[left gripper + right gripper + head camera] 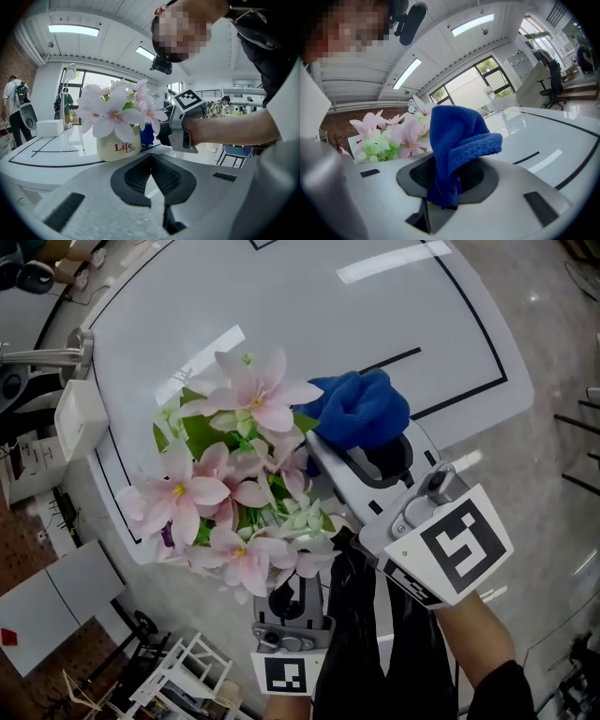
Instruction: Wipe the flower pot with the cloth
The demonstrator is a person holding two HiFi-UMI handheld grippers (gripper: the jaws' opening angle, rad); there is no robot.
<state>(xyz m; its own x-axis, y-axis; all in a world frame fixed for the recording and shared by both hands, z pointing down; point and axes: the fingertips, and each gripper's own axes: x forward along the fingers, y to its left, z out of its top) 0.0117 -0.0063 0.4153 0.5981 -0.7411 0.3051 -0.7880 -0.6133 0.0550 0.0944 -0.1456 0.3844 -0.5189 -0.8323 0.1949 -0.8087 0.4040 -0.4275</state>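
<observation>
A cream flower pot (pixel 117 147) with red lettering stands on the white table (pixel 309 306) and holds pink artificial flowers (pixel 234 484). In the head view the blooms hide the pot. My right gripper (pixel 328 451) is shut on a blue cloth (pixel 361 409), which sits bunched at the right side of the flowers. In the right gripper view the cloth (pixel 452 140) stands up out of the jaws, with the flowers (pixel 389 133) just left of it. My left gripper (pixel 151 161) is shut and empty, a short way in front of the pot. Its tips are under the blooms in the head view.
A white box (pixel 80 418) and a metal fixture (pixel 47 357) sit at the table's left edge. Black lines (pixel 459 395) run across the tabletop. A folding rack (pixel 183 671) stands on the floor below. People (pixel 16 108) stand far off at the left.
</observation>
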